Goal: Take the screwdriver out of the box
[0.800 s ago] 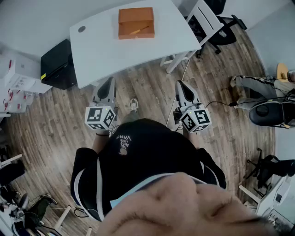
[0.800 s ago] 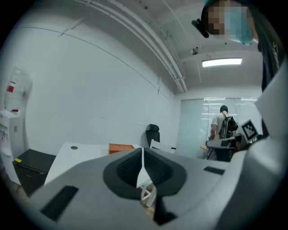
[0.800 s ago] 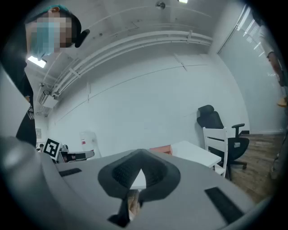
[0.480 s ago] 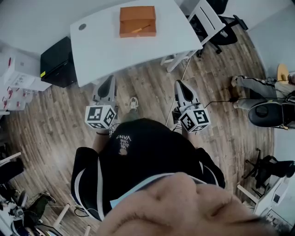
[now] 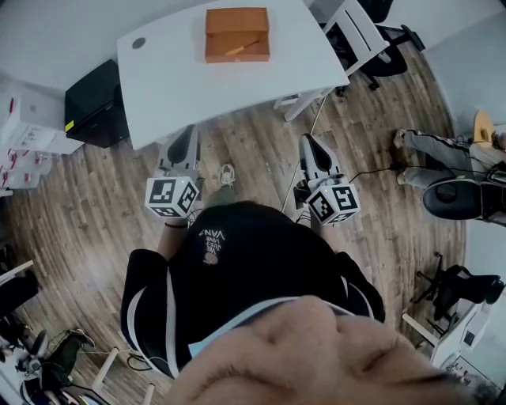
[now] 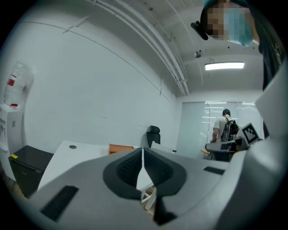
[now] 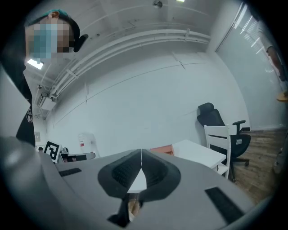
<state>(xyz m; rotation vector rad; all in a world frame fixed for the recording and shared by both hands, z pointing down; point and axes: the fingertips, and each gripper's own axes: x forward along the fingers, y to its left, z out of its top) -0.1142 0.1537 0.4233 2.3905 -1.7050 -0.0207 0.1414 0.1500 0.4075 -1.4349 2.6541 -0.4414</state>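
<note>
White table [image 5: 174,87] bears the orange box [image 5: 237,35] — left claw [image 5: 188,136] and right claw [image 5: 308,142] held level, both closed, empty.

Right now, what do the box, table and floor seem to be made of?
Box: matte orange with crisp flat panels, likely cardboard, though it is too far off to be sure.
Table: smooth, plain white top, probably laminate.
Floor: brown planks with streaky grain, either wood or wood-look laminate.
</note>
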